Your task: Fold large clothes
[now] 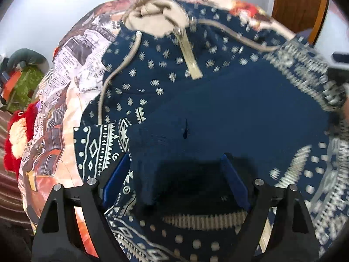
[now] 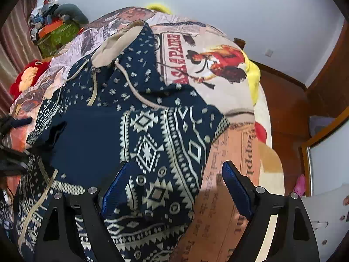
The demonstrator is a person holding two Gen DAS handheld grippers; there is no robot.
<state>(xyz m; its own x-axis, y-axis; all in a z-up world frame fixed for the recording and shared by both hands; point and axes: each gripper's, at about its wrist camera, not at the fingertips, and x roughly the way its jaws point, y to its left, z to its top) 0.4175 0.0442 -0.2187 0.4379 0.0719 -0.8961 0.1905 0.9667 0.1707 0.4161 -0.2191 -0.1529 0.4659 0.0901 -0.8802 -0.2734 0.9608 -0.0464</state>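
A navy hoodie (image 1: 229, 109) with white geometric print, a beige hood lining and beige drawstrings lies spread on a bed; it also shows in the right wrist view (image 2: 122, 120). My left gripper (image 1: 175, 170) is open just above the hoodie's plain navy middle, with cloth lying between and under its blue pads (image 1: 116, 174). My right gripper (image 2: 174, 179) is open over the hoodie's patterned right sleeve (image 2: 163, 152), near its cuff edge. Neither gripper holds cloth.
The bed carries a printed cover (image 2: 207, 61) with newspaper and poster motifs. A red plush toy (image 1: 17, 135) and a green bag (image 1: 24, 85) sit at the left. A yellow pillow (image 2: 253, 76) lies at the right bed edge, beyond it brown wooden floor (image 2: 288, 109).
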